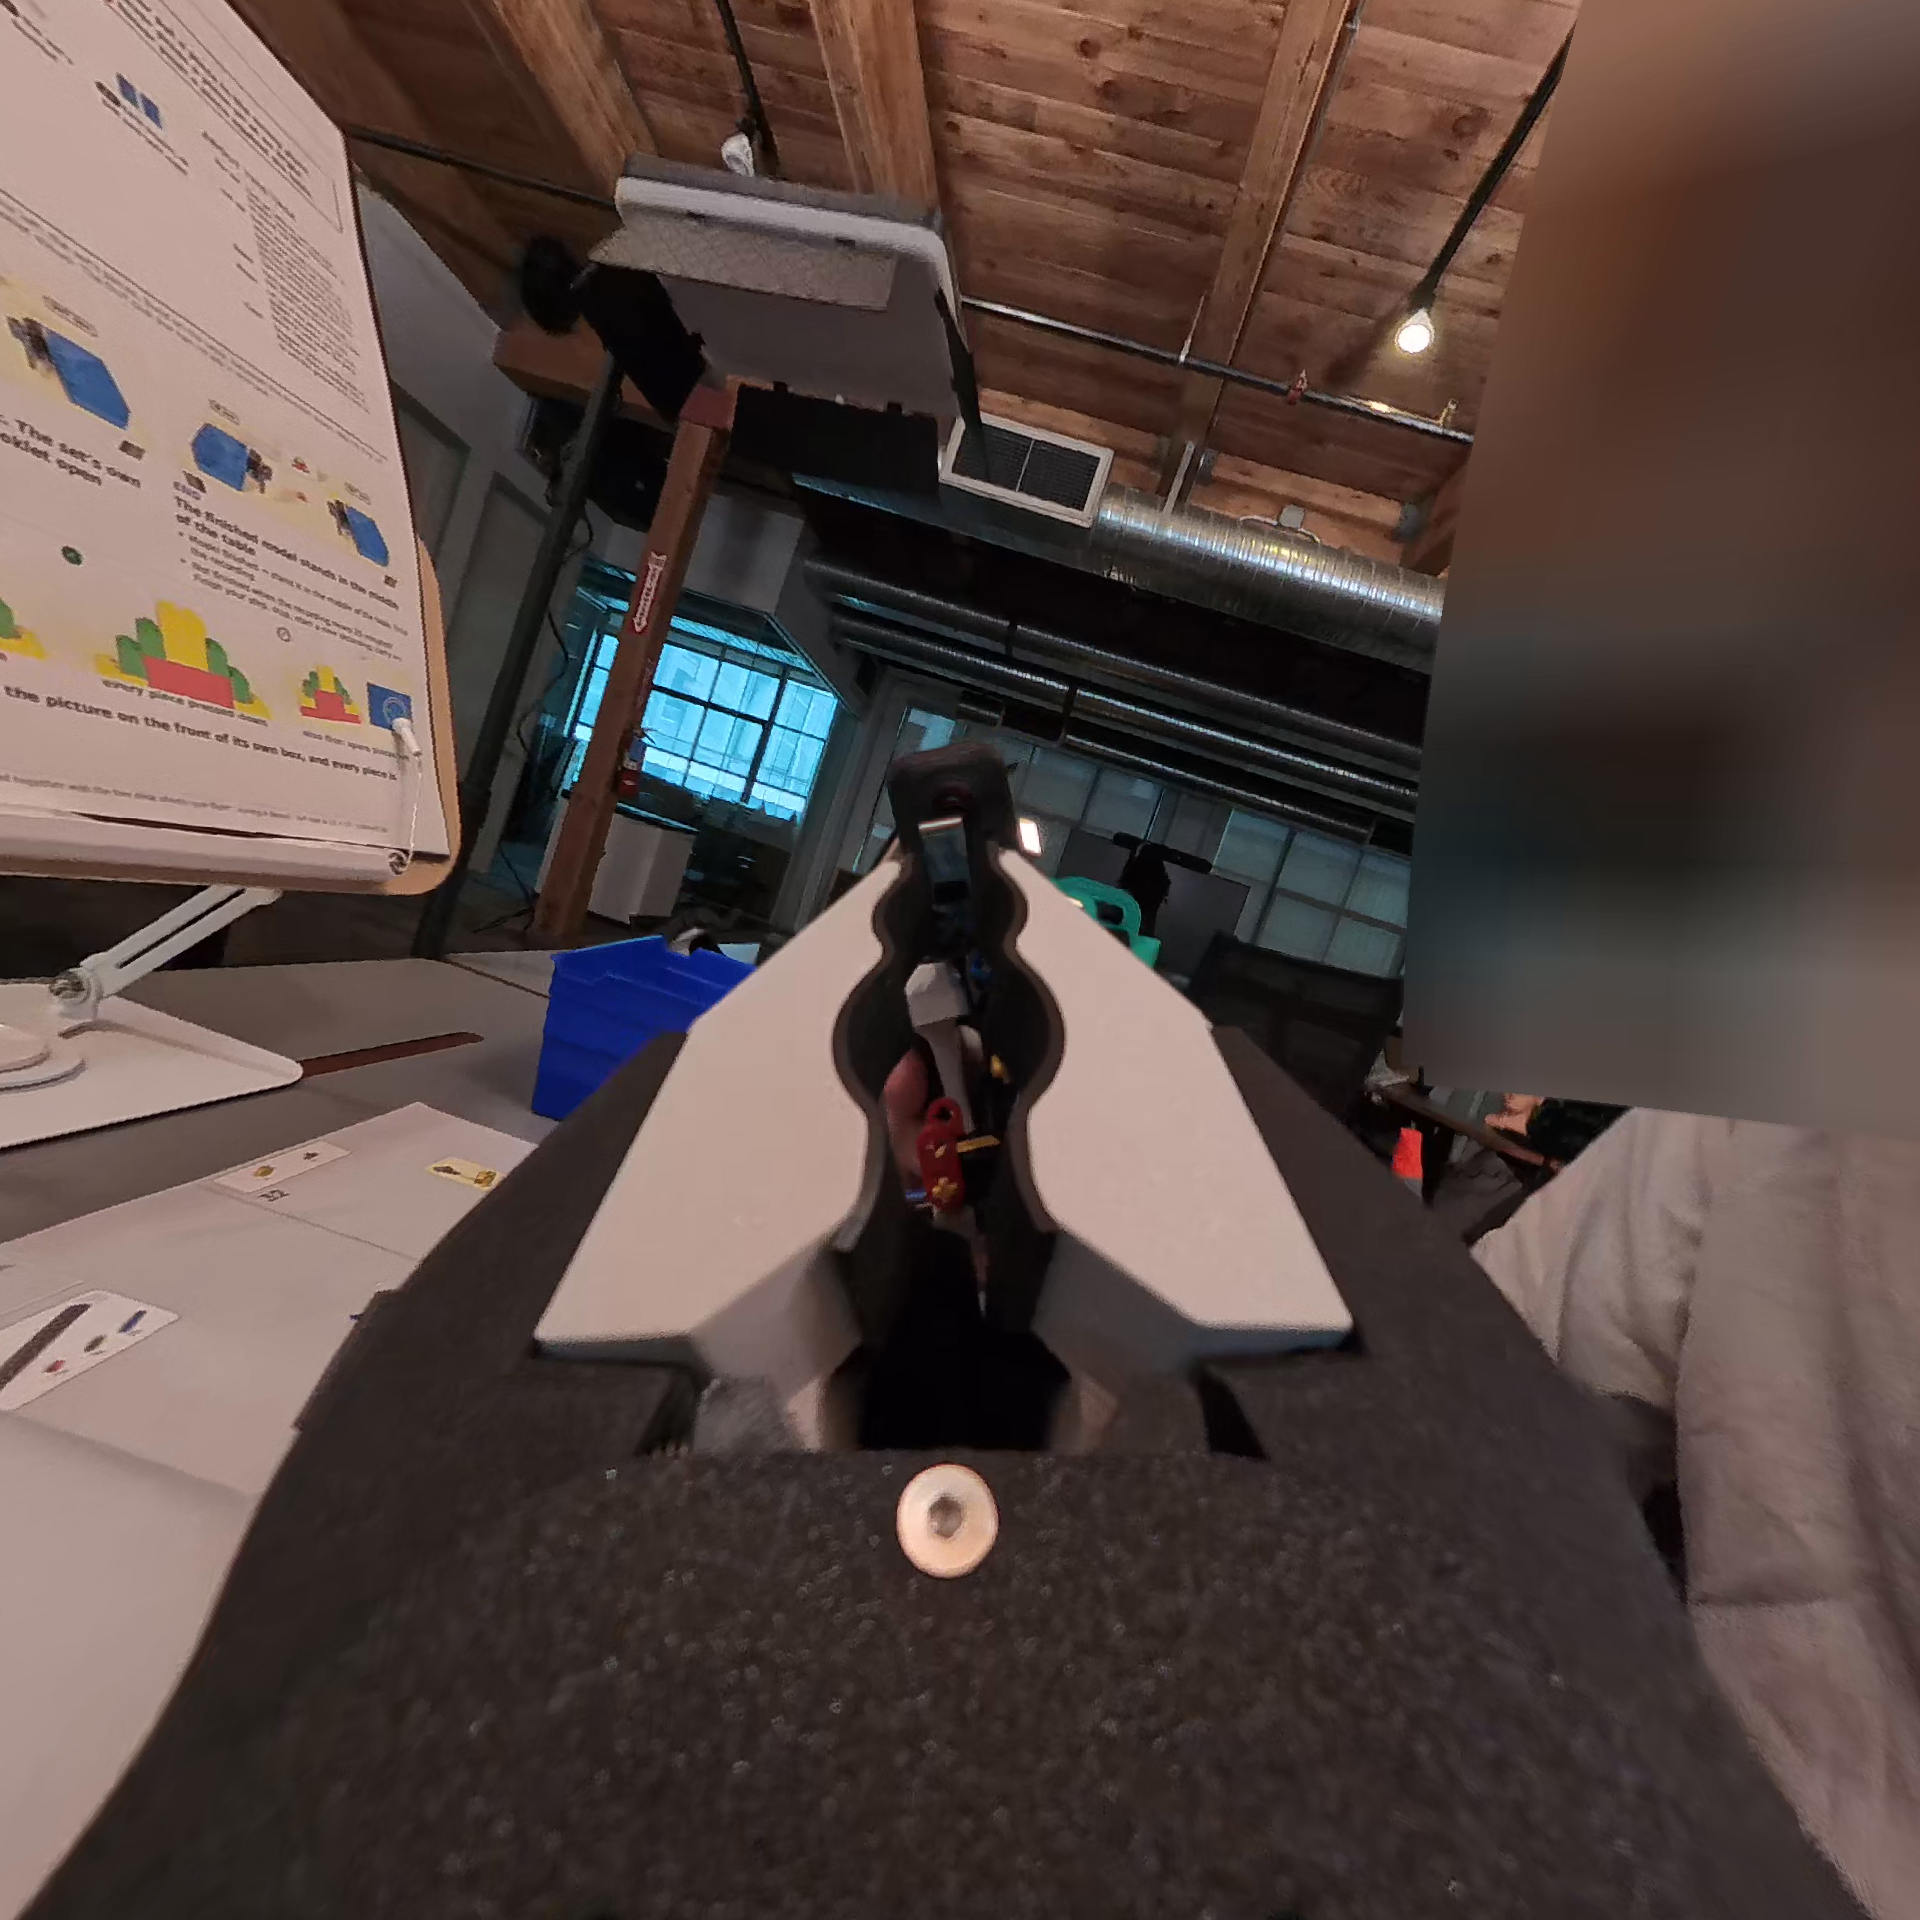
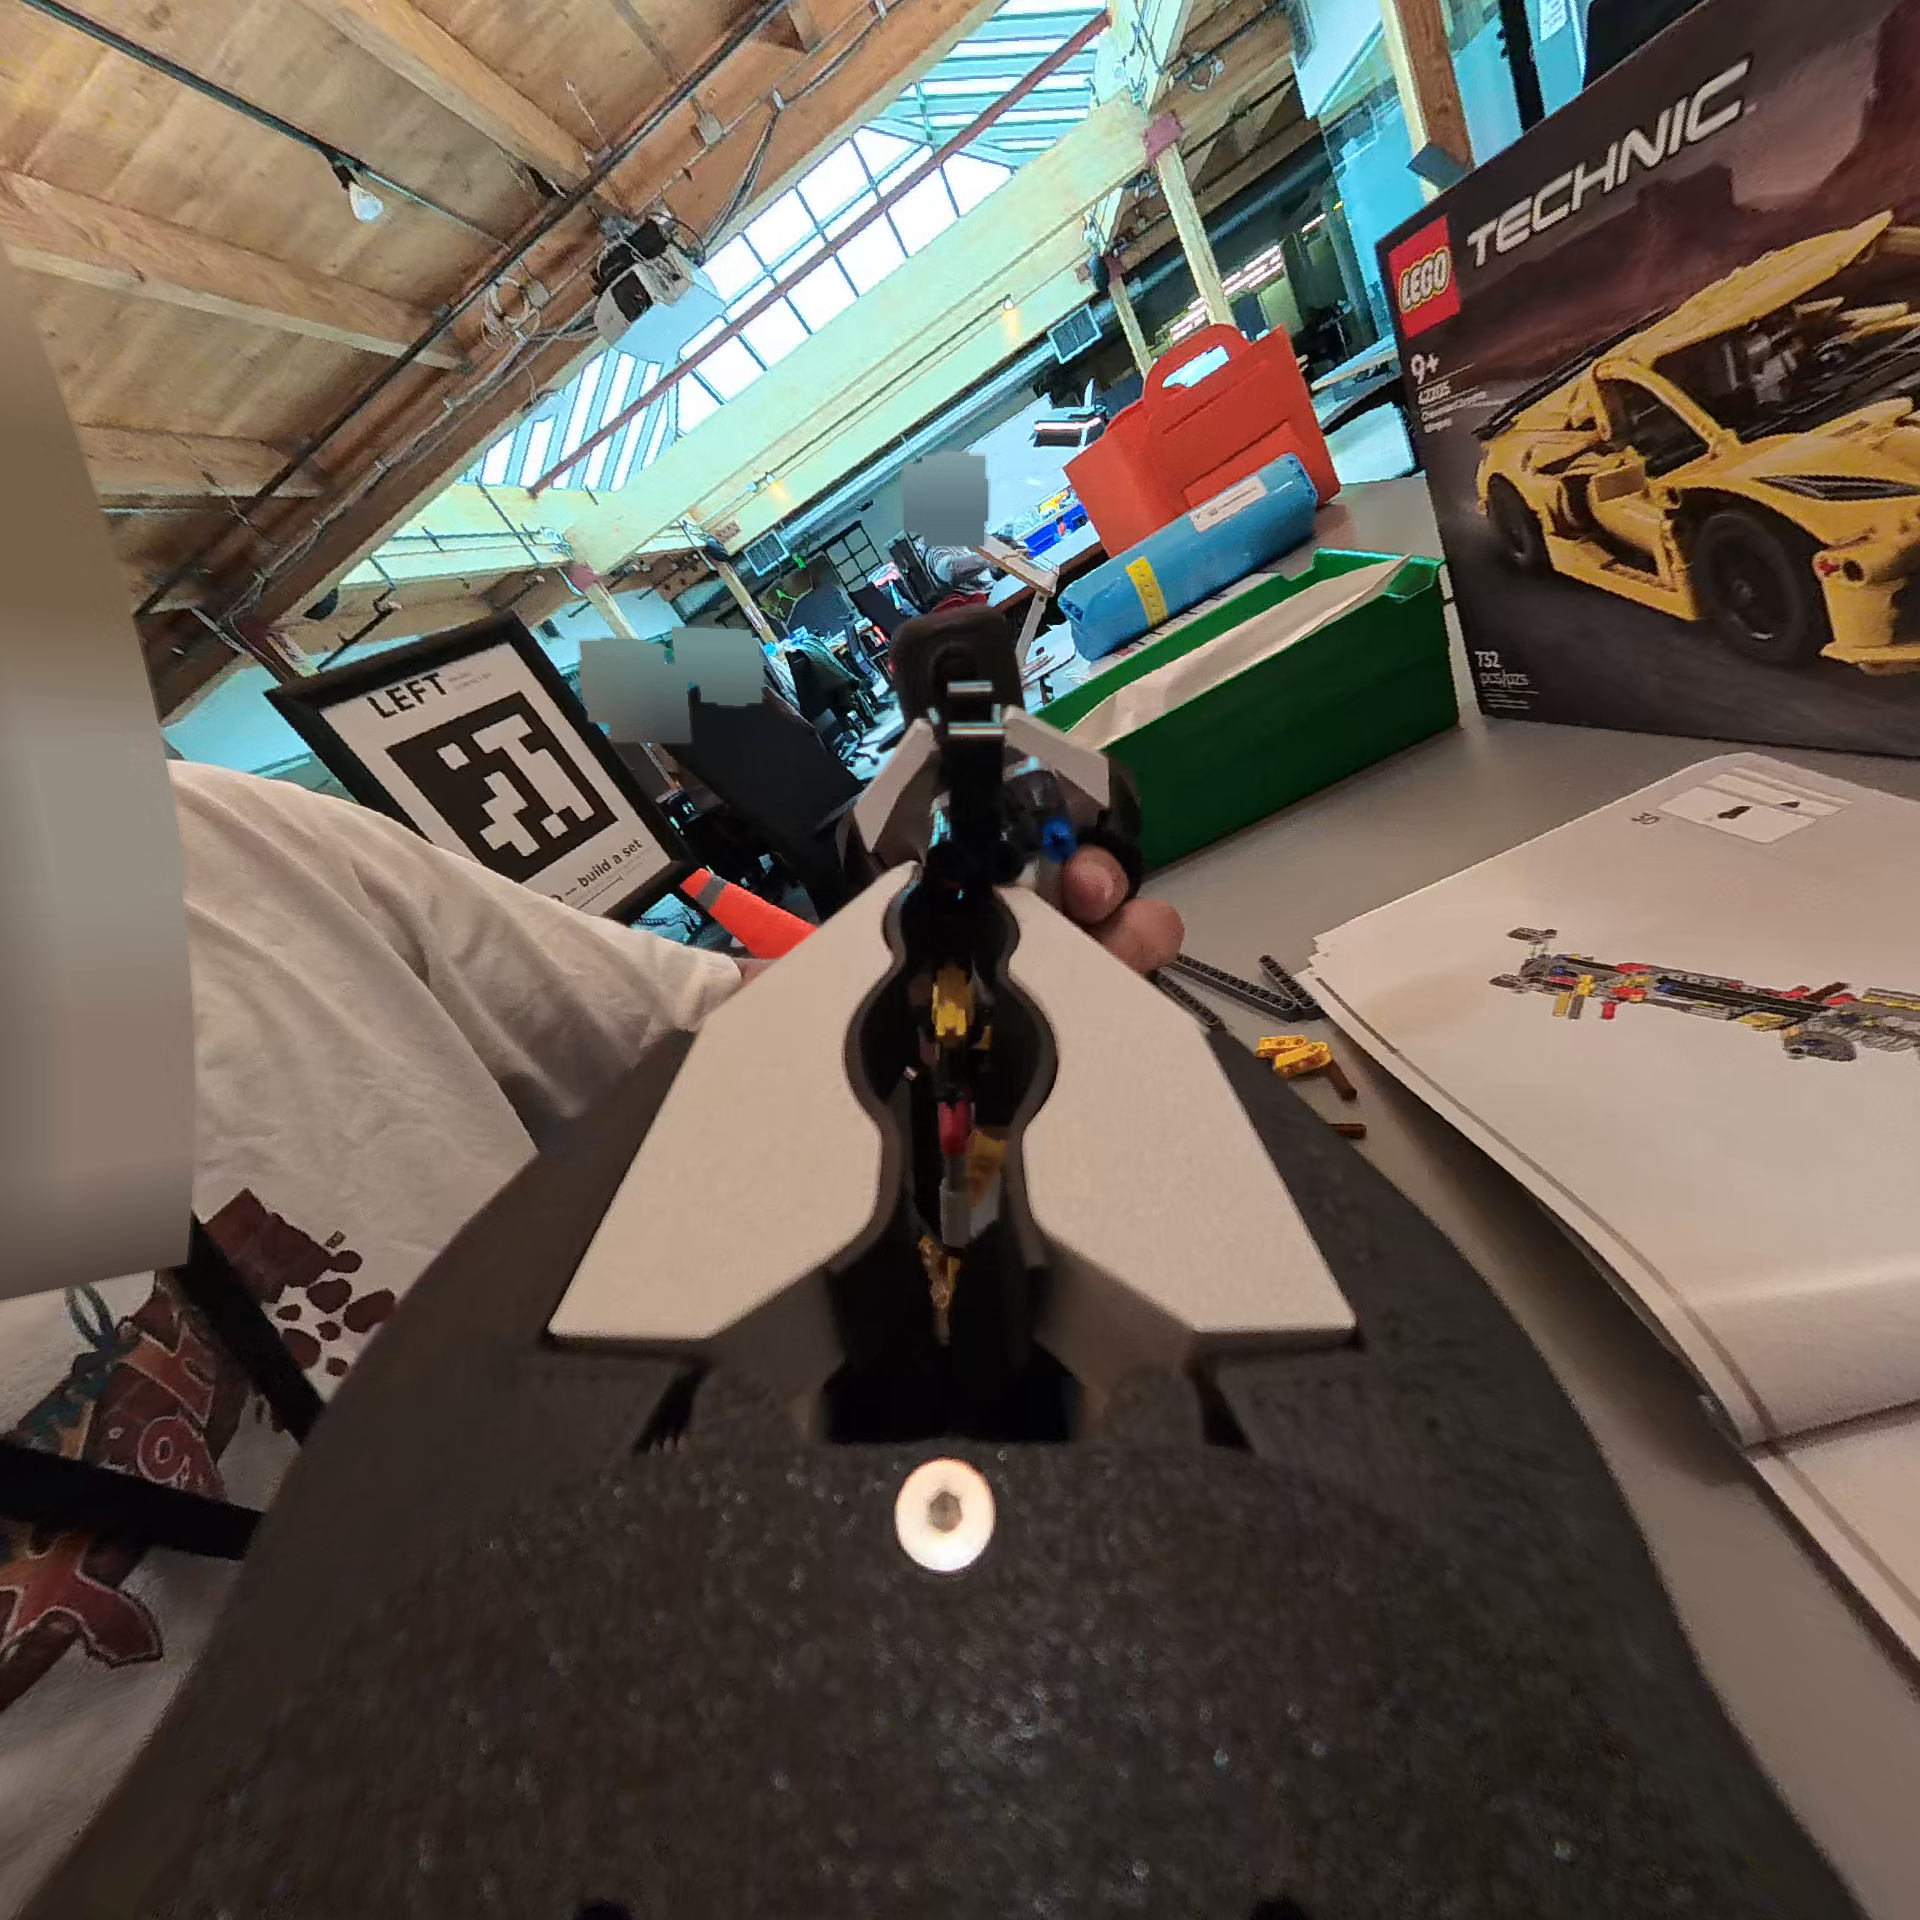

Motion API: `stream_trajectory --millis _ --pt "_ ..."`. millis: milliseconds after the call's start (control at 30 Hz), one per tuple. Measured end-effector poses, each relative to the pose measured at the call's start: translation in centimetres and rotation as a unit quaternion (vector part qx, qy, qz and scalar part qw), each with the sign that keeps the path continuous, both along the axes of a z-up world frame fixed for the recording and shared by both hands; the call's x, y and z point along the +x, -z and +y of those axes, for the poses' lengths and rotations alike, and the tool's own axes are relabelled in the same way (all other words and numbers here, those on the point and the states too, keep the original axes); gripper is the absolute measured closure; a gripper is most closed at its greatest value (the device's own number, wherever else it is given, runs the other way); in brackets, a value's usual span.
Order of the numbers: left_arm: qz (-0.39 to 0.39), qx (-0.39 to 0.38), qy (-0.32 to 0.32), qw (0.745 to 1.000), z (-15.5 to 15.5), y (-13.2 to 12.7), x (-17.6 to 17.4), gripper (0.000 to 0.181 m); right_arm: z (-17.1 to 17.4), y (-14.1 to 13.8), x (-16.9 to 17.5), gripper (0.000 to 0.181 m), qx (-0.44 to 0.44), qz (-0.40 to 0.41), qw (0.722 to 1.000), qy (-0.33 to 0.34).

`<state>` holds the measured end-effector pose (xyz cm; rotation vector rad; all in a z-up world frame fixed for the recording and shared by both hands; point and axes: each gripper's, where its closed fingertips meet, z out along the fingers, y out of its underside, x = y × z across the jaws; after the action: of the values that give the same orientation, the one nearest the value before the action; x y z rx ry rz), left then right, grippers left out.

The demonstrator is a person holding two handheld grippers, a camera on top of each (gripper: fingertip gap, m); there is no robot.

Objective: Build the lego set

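Note:
Both grippers are lifted off the table, face each other and hold one long, thin lego assembly between them. In the left wrist view my left gripper (image 1: 951, 883) is shut on the assembly (image 1: 940, 1153), where red, yellow and black parts show between the fingers. The right gripper's black body (image 1: 951, 790) shows just beyond the tips. In the right wrist view my right gripper (image 2: 951, 883) is shut on the same assembly (image 2: 961, 1143), with yellow, red and grey parts showing. The left gripper (image 2: 977, 769) and a thumb (image 2: 1101, 894) are just beyond it.
An open instruction booklet (image 2: 1662, 1091) lies on the grey table at the right, with loose yellow pieces (image 2: 1294, 1055) and dark beams (image 2: 1236, 982) beside it. The set's box (image 2: 1683, 416), a green bin (image 2: 1278, 707), a blue bin (image 1: 623, 1008) and a sheet on a stand (image 1: 187, 468) surround the work area.

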<state>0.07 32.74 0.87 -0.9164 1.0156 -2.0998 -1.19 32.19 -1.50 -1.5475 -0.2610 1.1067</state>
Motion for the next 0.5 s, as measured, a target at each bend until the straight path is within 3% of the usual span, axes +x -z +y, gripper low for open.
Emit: stream_trajectory --millis 167,333,500 --pt "0.022 0.057 0.0 0.998 0.1 0.2 -0.4 0.163 -0.3 -0.3 0.4 0.174 0.018 -0.042 0.999 0.024" --pt "0.019 0.082 0.023 0.996 -0.7 0.0 -0.9 0.174 -0.7 -0.3 -0.1 0.174 0.02 -0.055 0.998 0.012" --pt "0.029 0.102 0.059 0.993 -1.1 0.2 -1.4 0.17 -0.8 -0.2 -0.5 0.174 0.025 -0.064 0.998 0.007"
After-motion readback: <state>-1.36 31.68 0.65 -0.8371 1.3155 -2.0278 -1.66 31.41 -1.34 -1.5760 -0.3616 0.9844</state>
